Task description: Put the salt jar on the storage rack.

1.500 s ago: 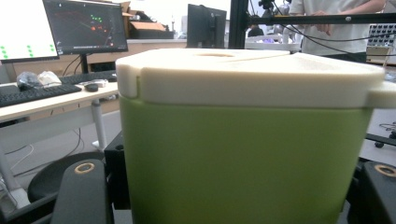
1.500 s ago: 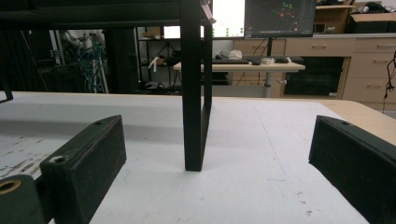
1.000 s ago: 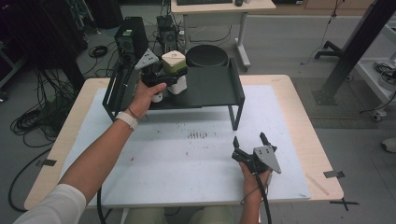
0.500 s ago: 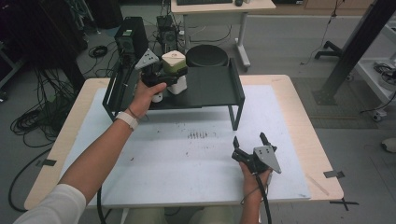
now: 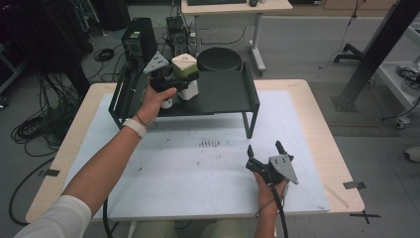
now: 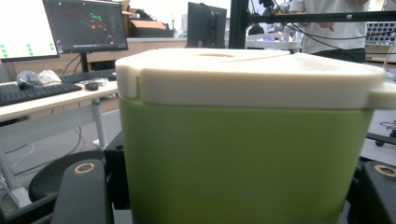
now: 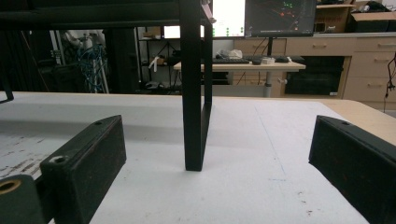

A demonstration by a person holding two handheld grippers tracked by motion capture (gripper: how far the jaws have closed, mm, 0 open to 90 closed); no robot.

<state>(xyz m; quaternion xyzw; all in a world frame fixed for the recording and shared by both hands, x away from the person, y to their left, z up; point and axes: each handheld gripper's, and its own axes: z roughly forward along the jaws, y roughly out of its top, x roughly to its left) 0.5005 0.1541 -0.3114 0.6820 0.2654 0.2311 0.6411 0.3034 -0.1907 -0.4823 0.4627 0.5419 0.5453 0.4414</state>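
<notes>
Table with white mat (image 5: pixel 163 193) carries black metal shelf (image 5: pixel 225 91) at 12 o'clock. Left gripper (image 5: pixel 174 79) clamps green square container with cream lid (image 5: pixel 185 65) above the shelf; it could slip if the jaws loosen. Right gripper (image 5: pixel 266 157) at 4 o'clock, jaws apart, empty. Right gripper view adds shelf leg (image 7: pixel 192 93).

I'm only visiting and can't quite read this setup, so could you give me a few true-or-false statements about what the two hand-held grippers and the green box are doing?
1. The left gripper has its jaws around a green box with a cream lid. True.
2. That box is down on the white table sheet. False: it is up at the black metal shelf.
3. The right gripper is open and holds nothing. True.
4. The right gripper faces a keyboard close in front of it. False: it faces the shelf's black leg.
</notes>
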